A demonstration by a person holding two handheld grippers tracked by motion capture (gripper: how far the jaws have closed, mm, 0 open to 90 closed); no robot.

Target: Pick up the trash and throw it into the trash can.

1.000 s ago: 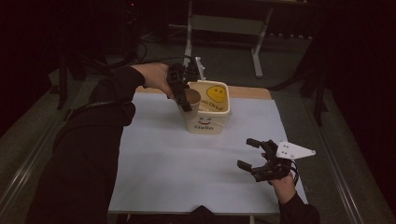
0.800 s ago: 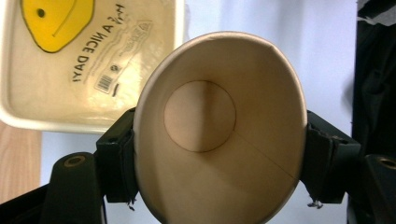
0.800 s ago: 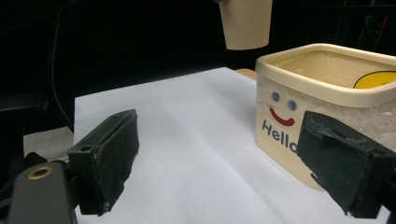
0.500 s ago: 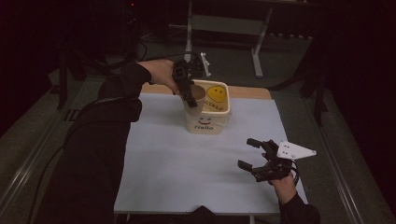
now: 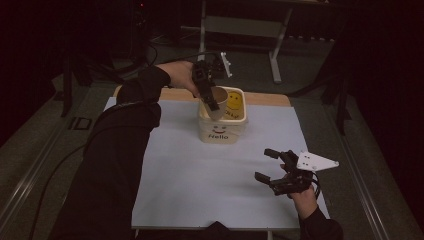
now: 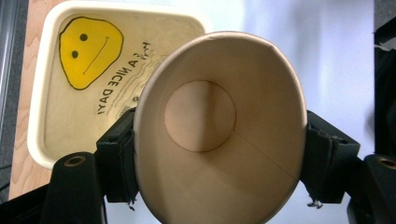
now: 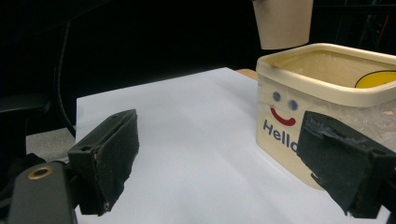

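Over at ten o'clock on the table the left gripper [image 5: 212, 102] is clamping a brown paper cup [image 5: 215, 102] by its sides, both jaws pressed against the wall, and the cup is hanging just above the near-left corner of the cream tub [image 5: 223, 131] with the yellow smiley inside. It looks like a drop-in step: the next move is probably calling for a short lowering into the tub, then a release. Across at four o'clock the right gripper [image 5: 276, 167] is idling over the white sheet [image 5: 200, 180], jaws spread wide, holding nothing.
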